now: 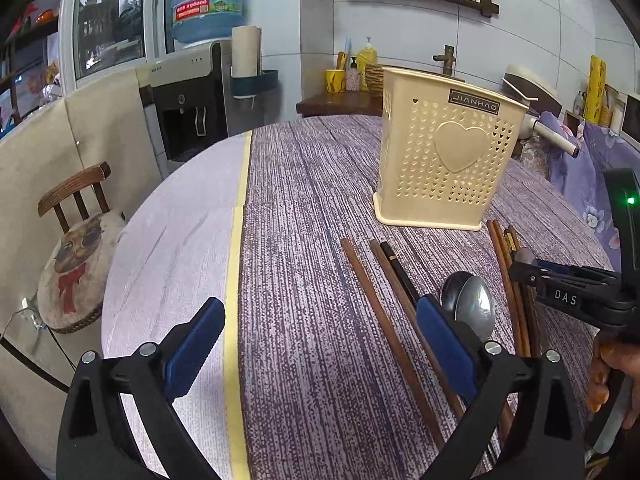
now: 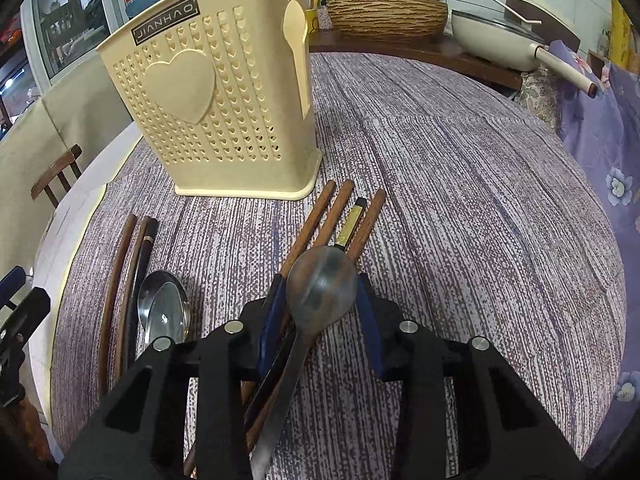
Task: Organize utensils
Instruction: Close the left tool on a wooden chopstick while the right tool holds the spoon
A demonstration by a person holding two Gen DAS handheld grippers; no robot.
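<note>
On a purple-clothed worktop [image 2: 460, 168], a cream holder [image 2: 224, 108] stands upright, its heart-patterned face toward both cameras. Just in front of its base, brown and black chopsticks [image 2: 336, 216] lie in a loose bundle, with a metal spoon [image 2: 320, 292] resting bowl-up across them. The right gripper [image 2: 320, 304] sits low over this bundle, its blue-padded jaws narrowed to either side of the spoon's bowl; whether the pads actually touch it cannot be told. To the left lies a second group: three more chopsticks [image 2: 124, 276] and two nested spoons [image 2: 164, 308], flat on the cloth. The left gripper [image 1: 320, 344] hovers above the worktop near these, jaws wide, holding nothing, its right pad [image 1: 444, 340] just beside the nested spoons in the left wrist view. Behind the worktop stand a water dispenser [image 1: 192, 108], a wooden chair [image 1: 76, 200] and a wicker basket [image 2: 386, 14].
</note>
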